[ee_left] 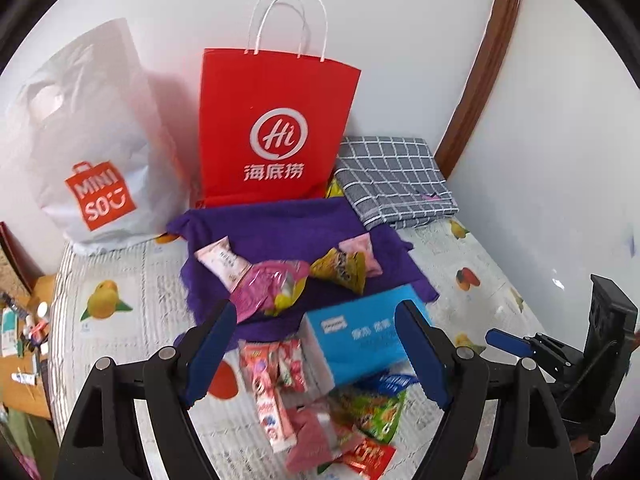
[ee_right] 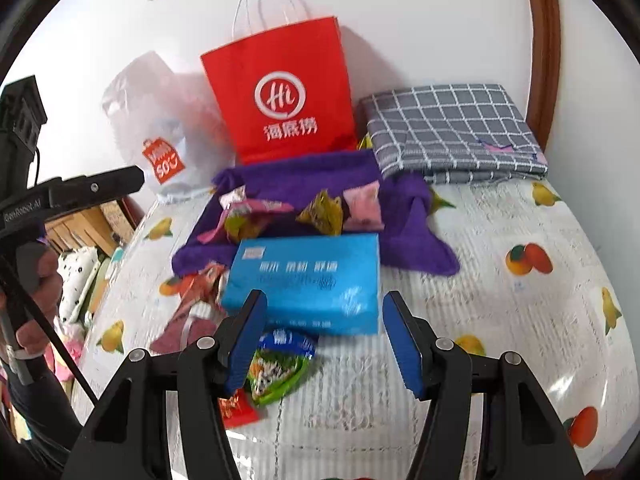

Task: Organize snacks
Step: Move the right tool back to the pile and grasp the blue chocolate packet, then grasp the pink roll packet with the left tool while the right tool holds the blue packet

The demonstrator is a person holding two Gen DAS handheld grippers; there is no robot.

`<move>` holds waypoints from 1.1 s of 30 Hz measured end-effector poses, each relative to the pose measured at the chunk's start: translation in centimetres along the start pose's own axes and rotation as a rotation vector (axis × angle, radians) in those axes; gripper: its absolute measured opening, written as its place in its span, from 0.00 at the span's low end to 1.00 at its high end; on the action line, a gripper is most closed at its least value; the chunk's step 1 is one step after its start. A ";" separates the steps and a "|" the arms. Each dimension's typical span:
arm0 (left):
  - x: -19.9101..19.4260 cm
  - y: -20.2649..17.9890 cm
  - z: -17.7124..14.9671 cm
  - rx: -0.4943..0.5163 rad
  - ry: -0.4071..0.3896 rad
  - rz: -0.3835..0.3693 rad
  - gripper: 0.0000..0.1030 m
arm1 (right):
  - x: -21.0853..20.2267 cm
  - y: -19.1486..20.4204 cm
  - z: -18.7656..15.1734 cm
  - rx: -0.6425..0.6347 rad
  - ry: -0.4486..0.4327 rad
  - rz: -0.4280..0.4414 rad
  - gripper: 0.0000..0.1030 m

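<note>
A white plastic MINISO bag (ee_left: pixel 92 152) stands at the far left of the bed (ee_left: pixel 132 280), against the wall. Just right of it stands a red paper bag (ee_left: pixel 276 128) printed "Hi" and 海底捞; what either bag holds cannot be seen. In front lies a purple cloth (ee_left: pixel 288 224) carrying a pink snack packet (ee_left: pixel 222 262), its long axis running from far left to near right, a crumpled magenta packet (ee_left: pixel 264 288), a yellow-green packet (ee_left: pixel 340 270) and a pink pouch (ee_left: pixel 362 250). Nearer, red and pink stick packets (ee_left: pixel 266 384) lie lengthwise towards the camera beside a blue box (ee_left: pixel 364 328) with blurred Chinese writing. A green packet (ee_left: pixel 372 408) lies just before the box. A folded grey checked cloth (ee_left: pixel 394 180) sits at the far right.

The left gripper (ee_left: pixel 316 348) hangs wide open over the stick packets and box, holding nothing. The right gripper (ee_right: pixel 324 344) is likewise spread wide and empty, above the box's near edge.
</note>
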State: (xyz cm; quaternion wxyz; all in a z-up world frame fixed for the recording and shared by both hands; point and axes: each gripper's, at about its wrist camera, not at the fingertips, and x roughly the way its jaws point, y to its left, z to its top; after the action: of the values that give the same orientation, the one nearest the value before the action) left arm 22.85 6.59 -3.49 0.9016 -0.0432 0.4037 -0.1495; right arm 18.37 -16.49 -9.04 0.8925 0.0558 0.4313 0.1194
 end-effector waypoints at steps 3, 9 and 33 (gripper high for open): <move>-0.3 0.3 -1.2 0.004 0.001 0.031 0.78 | 0.3 0.2 -1.1 0.007 0.013 0.027 0.58; -0.3 0.9 -3.6 -0.004 0.026 0.038 0.78 | 2.0 1.1 -2.8 0.007 0.042 0.062 0.58; 0.3 4.8 -8.9 -0.129 0.086 0.038 0.78 | 8.5 -0.1 -4.9 0.005 0.210 0.018 0.45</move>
State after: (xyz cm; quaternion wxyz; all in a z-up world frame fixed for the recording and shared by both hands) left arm 17.56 11.44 -10.65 0.8814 -0.0874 0.4515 -0.1079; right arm 19.61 -14.37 -18.53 0.8411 0.0490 0.5223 0.1318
